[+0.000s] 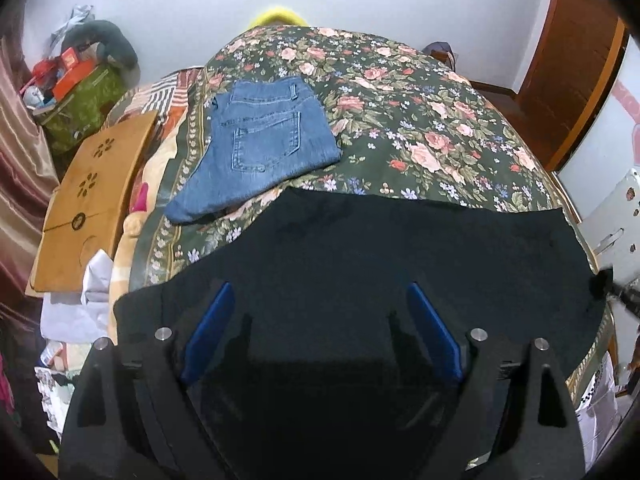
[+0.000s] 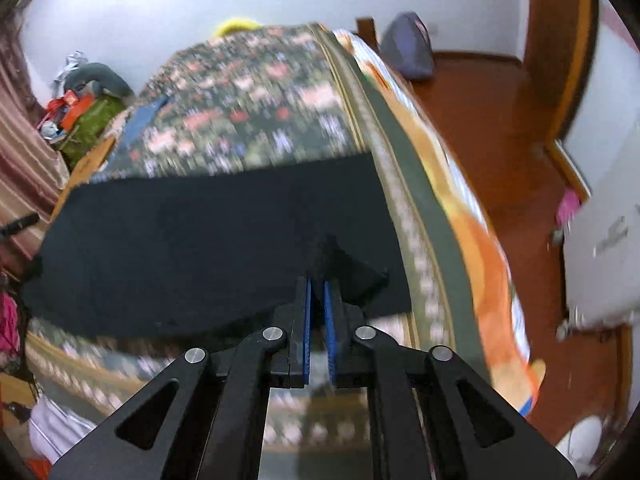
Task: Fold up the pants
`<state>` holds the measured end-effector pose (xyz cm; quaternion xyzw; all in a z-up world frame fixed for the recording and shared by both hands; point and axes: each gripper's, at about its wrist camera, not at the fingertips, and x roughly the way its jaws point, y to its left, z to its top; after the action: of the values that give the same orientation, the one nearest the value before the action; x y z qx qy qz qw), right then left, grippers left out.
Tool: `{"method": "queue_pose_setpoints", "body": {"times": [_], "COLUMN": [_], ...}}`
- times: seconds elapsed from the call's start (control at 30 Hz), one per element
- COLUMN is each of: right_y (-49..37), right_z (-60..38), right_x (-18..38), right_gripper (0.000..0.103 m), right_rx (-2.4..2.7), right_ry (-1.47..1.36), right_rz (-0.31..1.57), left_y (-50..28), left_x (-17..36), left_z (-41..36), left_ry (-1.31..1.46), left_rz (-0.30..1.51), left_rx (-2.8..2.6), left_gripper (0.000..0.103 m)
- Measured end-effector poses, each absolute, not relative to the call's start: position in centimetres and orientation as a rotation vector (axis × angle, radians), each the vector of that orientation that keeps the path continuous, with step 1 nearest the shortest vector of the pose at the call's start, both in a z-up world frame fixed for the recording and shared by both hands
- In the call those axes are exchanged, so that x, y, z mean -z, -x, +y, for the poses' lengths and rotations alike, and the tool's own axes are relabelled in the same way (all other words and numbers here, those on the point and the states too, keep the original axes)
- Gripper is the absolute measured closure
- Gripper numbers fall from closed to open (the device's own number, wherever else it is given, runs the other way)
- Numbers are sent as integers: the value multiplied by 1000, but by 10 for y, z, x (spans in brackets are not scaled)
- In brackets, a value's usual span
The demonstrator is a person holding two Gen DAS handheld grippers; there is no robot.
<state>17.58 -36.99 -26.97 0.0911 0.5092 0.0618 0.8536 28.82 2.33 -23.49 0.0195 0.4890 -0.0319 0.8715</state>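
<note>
The right gripper [image 2: 316, 280] is clenched on a pinched-up peak of the black pants [image 2: 192, 248] at their right end, near the bed's edge; the cloth rises into a small tent between the blue pads [image 2: 329, 320]. This hold appears intended to lift that end and carry it across for a fold. The right wrist view is blurred, consistent with motion.

The left gripper [image 1: 320, 304] stands released, jaws wide apart, above the left portion of the same garment, holding nothing. Whether its pads touch the cloth cannot be told. It is judged ready either to pin the fabric or to take a second corner.

The black pants lie spread flat across the near part of the floral bedspread [image 1: 420, 120]. Farther back, folded jeans [image 1: 260, 140] rest apart from them, presumably set aside as finished. Beyond the bed's left edge lies a wooden board [image 1: 88, 200].
</note>
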Motion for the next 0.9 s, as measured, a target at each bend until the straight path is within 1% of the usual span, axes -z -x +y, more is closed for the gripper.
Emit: {"method": "queue_pose_setpoints", "body": {"times": [0.1,0.2,0.27,0.37,0.5,0.67,0.8,0.83,0.9], "right_y": [-171,-176,-184,-196,-223,-255,-272,-275,-278], "right_z": [-370,-373,-376,-378,-374,-374,-379,-381,-383], "right_x": [273,259,250,248,264,284,295,299,303], "right_gripper": [87,75,64,64,64,64,64,64,69], "right_rx": [-107,-72,-66,-64,-90,-113,-116,-119,-133], "right_ry": [-154,-84,-69,-38,-8,-1,-19,-29,-38], "right_rz": [1095,1048,997,965,967,986,1010,1018,1027], "left_y": [-290,-293,-297,-307,-321,-333,-341,-342,-345], "left_x": [238,237,234,234,240,258,274,279,286], "left_z": [21,15,6,-9,-33,-57,-60,-59,-55], "left_ry": [-52,-83,-100,-111,-119,-172,-193,-189,-171], "left_rz": [1041,1042,1035,1039,1064,1092,1120,1131,1151], "left_rx": [66,71,83,105,157,177,150,144,137], "left_gripper": [15,15,15,15,15,15,15,15,15]}}
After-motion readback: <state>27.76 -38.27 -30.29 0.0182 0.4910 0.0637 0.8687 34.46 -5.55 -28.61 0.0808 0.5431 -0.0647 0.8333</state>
